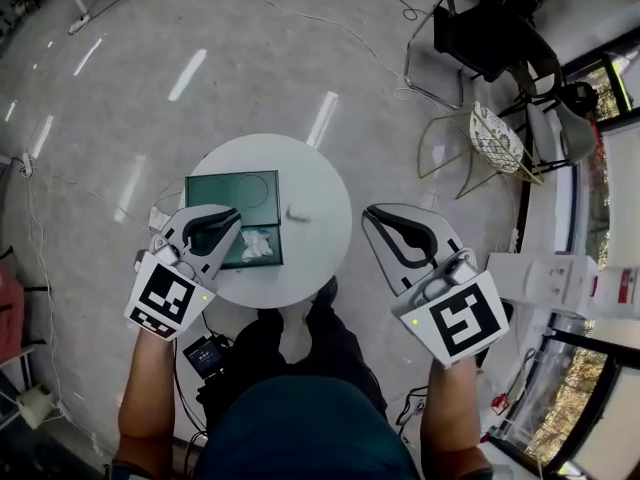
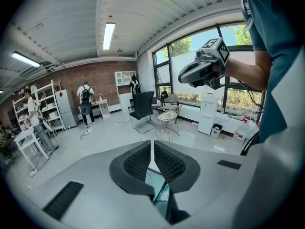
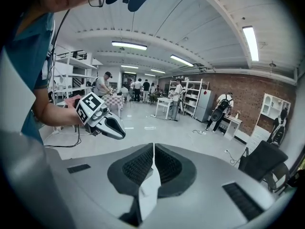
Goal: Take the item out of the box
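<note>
A dark green box (image 1: 232,194) lies open at the left of the round white table (image 1: 320,258). Crumpled white stuff (image 1: 257,245) sits in the near half of the box. A small white item (image 1: 297,212) lies on the table just right of the box. My left gripper (image 1: 232,218) hangs above the near left part of the box, jaws shut with nothing between them. A strip of green box (image 2: 160,194) shows below its jaws (image 2: 152,144). My right gripper (image 1: 372,214) is off the table's right edge, jaws (image 3: 154,147) shut and empty.
A wire chair (image 1: 495,138) and a black chair (image 1: 480,38) stand on the floor at the far right. A white cabinet (image 1: 545,278) is near my right hand. The person's legs and a black device (image 1: 205,354) are by the table's near side. Cables cross the floor.
</note>
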A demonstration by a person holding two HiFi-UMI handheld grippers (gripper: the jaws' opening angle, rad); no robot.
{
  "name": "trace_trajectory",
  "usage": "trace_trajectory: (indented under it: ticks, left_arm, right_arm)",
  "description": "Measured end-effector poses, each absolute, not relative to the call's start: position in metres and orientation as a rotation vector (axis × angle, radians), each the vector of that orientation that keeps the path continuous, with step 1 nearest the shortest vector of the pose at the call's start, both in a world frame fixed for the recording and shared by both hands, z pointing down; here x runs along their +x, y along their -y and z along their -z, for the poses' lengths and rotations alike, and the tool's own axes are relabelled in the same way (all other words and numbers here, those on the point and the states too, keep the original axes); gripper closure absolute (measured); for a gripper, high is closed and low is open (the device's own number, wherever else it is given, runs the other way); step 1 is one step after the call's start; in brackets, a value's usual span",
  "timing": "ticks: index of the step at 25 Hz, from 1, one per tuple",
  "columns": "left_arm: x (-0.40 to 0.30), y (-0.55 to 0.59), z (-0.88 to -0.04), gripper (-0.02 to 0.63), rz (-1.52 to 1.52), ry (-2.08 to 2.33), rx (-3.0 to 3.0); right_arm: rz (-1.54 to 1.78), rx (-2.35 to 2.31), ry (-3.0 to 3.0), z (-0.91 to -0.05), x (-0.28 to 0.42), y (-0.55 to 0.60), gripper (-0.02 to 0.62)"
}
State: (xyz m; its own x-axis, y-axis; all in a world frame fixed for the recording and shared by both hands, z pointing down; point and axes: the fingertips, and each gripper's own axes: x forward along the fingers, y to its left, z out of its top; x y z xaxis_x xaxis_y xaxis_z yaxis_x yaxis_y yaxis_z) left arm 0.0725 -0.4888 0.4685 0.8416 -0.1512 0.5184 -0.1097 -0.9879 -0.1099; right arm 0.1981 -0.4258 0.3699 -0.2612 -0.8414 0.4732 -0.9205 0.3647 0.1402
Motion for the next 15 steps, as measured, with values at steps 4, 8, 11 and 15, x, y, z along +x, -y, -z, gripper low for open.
trace_trajectory:
  ticks: [4,8,11,15]
  left_arm:
    - [0.077,0.49,-0.513,0.584,0.91,-0.225,-2.963]
    - [0.08,0.494,-0.558,0.584,0.98,-0.234,-2.984]
    - [0.083,0.497,-0.587,0.583,1.036,-0.226,-2.999]
    - [0.082,0.498,-0.628,0.576,1.114,-0.219,-3.014]
  right_arm:
    - [-0.281,1.492,2.172,-0.408,0.208,0.432,0.555]
    - [-0.324,1.461,2.179,-0.441,0.216,0.441,0.555]
    - [-0.355,1.447,2.185,-0.46,0.221,0.45,0.555]
    - [-0.399,1.424,2.185,-0.486,0.222,0.456,0.555]
